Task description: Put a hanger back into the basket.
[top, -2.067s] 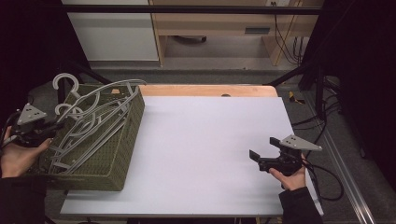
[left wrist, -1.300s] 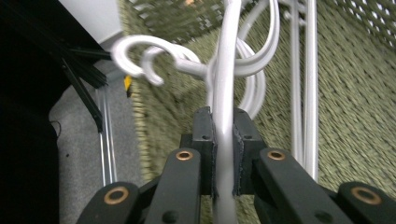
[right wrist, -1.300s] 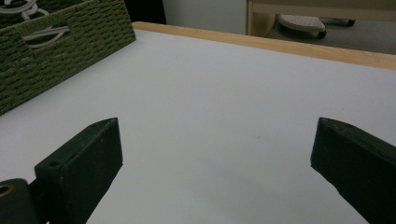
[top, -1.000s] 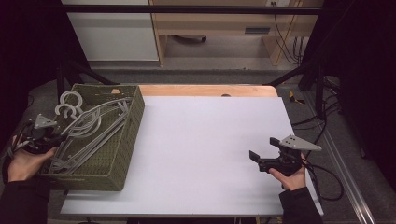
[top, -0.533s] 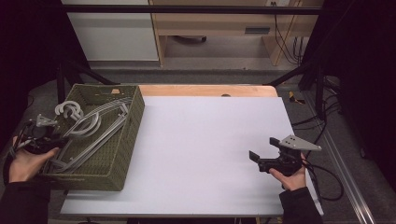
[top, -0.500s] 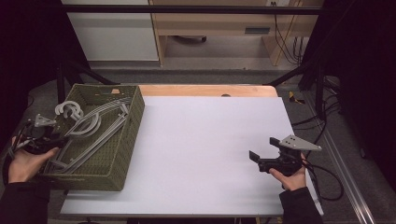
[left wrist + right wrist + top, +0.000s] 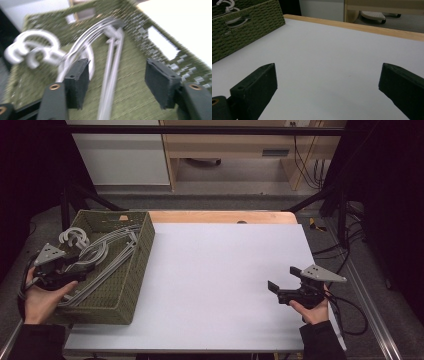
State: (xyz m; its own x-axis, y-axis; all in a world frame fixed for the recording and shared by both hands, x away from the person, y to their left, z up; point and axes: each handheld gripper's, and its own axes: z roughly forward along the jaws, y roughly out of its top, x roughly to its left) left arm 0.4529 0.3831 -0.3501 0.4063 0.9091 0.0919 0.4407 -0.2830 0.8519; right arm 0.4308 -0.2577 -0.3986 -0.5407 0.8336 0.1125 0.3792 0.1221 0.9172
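A bundle of grey hangers (image 7: 107, 252) lies inside the green woven basket (image 7: 145, 250) at the table's left, with the hooks (image 7: 74, 237) at the basket's far left. My left gripper (image 7: 80, 270) hovers over the basket's left side. Its jaws have just been opening, and in the left gripper view (image 7: 117, 62) they stand apart. Hanger rods (image 7: 110, 75) run between the pads without touching them. My right gripper (image 7: 283, 278) is open over the white tabletop at the right, and nothing sits between its jaws (image 7: 327, 67).
The white tabletop (image 7: 225, 270) stretches between the basket and my right hand, with a wooden strip (image 7: 220, 216) along its far edge. A cable (image 7: 350, 315) trails from the right gripper past the table's right edge. Cabinets stand beyond the table.
The hangers, held above the basket earlier, have sunk into it. My left gripper's jaws have parted and let them go. The right gripper has stayed put.
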